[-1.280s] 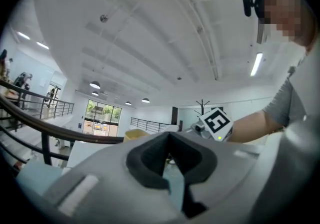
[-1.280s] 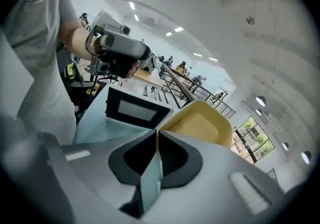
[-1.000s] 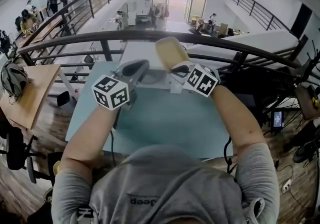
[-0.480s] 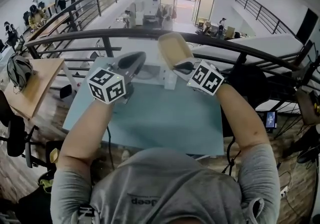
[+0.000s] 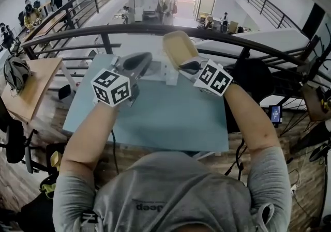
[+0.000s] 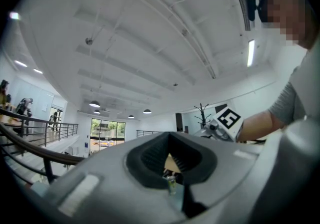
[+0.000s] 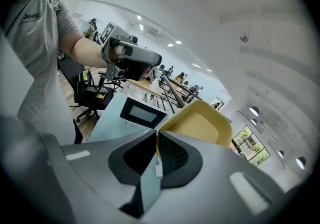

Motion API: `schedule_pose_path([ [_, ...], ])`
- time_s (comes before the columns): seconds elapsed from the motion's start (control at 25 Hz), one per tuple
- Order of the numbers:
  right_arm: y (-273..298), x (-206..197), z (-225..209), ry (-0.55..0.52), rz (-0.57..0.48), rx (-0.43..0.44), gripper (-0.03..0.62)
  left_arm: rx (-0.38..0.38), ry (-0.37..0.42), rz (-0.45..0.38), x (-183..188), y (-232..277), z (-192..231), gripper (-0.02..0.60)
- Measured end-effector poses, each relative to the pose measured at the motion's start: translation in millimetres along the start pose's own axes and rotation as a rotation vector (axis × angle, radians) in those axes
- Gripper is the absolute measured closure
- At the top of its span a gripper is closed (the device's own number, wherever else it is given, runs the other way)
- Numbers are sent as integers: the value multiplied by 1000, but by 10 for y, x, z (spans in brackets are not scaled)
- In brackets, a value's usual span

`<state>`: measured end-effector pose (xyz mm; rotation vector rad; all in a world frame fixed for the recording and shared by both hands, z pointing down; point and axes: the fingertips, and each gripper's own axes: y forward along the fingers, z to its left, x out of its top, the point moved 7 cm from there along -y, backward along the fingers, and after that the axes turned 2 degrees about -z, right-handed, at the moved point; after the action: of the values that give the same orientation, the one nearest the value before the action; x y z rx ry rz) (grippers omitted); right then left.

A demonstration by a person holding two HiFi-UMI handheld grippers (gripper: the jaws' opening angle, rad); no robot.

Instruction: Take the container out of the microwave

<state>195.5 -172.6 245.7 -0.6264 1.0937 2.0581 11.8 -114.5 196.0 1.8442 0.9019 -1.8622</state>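
A tan, shallow container [image 5: 178, 47] hangs tilted above the far edge of the light blue table [image 5: 170, 122], with my right gripper [image 5: 187, 65] shut on its near rim. In the right gripper view the rim sits pinched between the black pads, right gripper [image 7: 157, 138], and the container [image 7: 200, 123] spreads out beyond them. The white microwave [image 5: 155, 70] stands on the table below and behind it, its dark window [image 7: 142, 113] showing. My left gripper [image 5: 138, 60] hovers left of the container, apart from it, shut and holding nothing. In its own view the left gripper [image 6: 169, 135] points about level.
A dark metal railing [image 5: 103, 32] runs just behind the table, with a drop to a lower floor beyond. A wooden desk [image 5: 31, 91] with a helmet [image 5: 13, 71] stands at the left, office chairs below it. A cable [image 5: 114, 148] hangs off the table's near left edge.
Both grippers have risen and drawn back from the microwave, the right one carrying the container with it. Most of that happened early; they have barely moved since.
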Motion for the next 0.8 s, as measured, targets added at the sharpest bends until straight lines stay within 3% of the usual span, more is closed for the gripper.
schedule_pose_path([
  [0.28,158,134,211,33,33,-11,576,-39,-27,15,-181,-274,39,555],
  [0.8,1079,549,743,157,93,-34,576,-171,-108,114,-660,-1106,455,555],
])
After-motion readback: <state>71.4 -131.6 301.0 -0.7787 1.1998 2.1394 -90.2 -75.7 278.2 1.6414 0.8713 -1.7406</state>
